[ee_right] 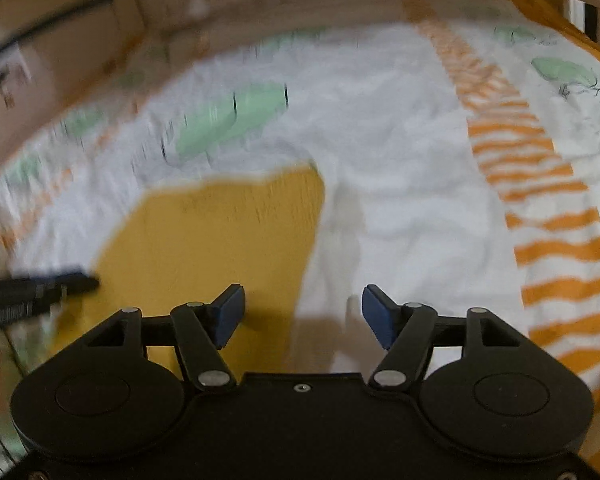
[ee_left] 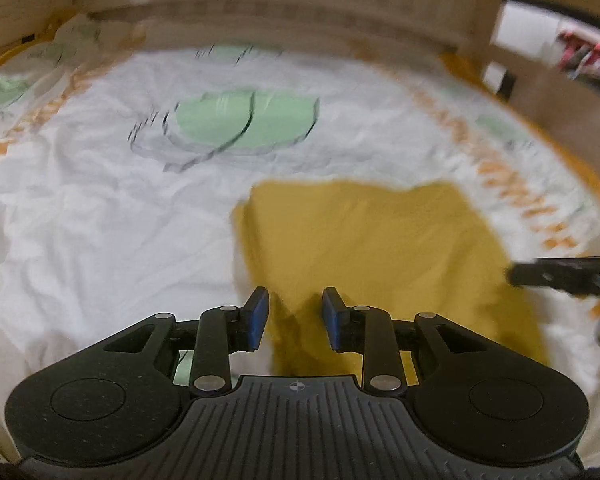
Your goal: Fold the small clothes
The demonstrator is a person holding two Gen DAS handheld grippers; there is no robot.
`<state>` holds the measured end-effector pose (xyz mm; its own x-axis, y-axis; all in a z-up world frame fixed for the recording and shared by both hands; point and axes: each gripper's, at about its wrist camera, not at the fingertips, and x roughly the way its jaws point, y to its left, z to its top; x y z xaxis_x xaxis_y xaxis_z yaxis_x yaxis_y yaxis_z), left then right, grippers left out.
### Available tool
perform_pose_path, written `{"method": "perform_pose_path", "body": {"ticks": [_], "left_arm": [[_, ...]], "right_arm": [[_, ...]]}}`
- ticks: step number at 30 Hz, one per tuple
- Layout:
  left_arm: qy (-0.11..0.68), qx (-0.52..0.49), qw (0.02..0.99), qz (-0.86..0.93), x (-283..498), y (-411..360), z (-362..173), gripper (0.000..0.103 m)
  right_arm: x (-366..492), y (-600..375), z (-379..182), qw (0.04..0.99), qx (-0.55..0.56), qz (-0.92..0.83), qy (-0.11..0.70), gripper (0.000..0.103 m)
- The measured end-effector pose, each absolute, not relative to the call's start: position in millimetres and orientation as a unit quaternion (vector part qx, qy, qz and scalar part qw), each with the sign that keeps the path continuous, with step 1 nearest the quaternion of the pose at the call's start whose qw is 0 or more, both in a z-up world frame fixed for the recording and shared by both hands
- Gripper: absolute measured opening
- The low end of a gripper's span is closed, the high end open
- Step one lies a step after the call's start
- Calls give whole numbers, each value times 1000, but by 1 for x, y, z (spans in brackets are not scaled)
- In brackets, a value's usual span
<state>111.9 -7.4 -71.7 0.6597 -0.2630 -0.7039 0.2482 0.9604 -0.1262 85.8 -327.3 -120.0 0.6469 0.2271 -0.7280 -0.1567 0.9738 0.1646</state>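
The yellow cloth (ee_left: 372, 256) is spread flat on the bed sheet (ee_left: 100, 220). Both the left claw (ee_left: 295, 316) and right claw (ee_right: 303, 316) are held apart, empty, above its near edge; a fold seems finished, so a fresh edge must be gripped next.

Left gripper (ee_left: 295, 318) pitched down and forward, blue pads (ee_left: 258, 318) parted by a narrow gap, nothing pinched between them, both linkage arms angled inward. Right gripper (ee_right: 303, 316) also pitched down, blue pads (ee_right: 376, 314) spread clearly wider than the left's, gap empty. Each gripper's dark finger pokes into the other's view from the side, so the two sit side by side, near each other, not touching. Both views motion-blurred
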Motion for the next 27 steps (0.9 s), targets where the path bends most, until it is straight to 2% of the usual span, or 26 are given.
{"method": "perform_pose_path", "body": {"ticks": [2,3,5,7,9,11,13,14,22,27], "left_arm": [[399,-1,907,-132,112,-6,-85,38],[391,1,911,-127,109,-5,-87,48],[382,9,917,-112,103,-2,-88,57],[388,-5,915,-109,104,3,-87,60],[393,-17,914,-103,103,7,-85,69],[391,-14,916,-94,99,9,-83,72],[393,-12,915,-91,95,8,-80,75],[398,-11,913,-89,93,9,-79,79],[397,-11,915,-72,65,9,-61,79],[406,-14,910,-80,46,5,-46,79]], "right_arm": [[87,-325,-131,895,31,101,433,81],[86,-325,-136,891,30,100,442,83],[86,-326,-136,891,32,98,442,85],[84,-327,-134,894,34,93,437,88],[80,-328,-133,897,38,86,432,95],[74,-329,-130,902,42,76,423,101],[67,-327,-125,909,40,64,411,103],[63,-326,-121,913,40,58,403,103],[28,-320,-94,935,78,45,343,103],[3,-304,-83,938,61,47,339,103]]}}
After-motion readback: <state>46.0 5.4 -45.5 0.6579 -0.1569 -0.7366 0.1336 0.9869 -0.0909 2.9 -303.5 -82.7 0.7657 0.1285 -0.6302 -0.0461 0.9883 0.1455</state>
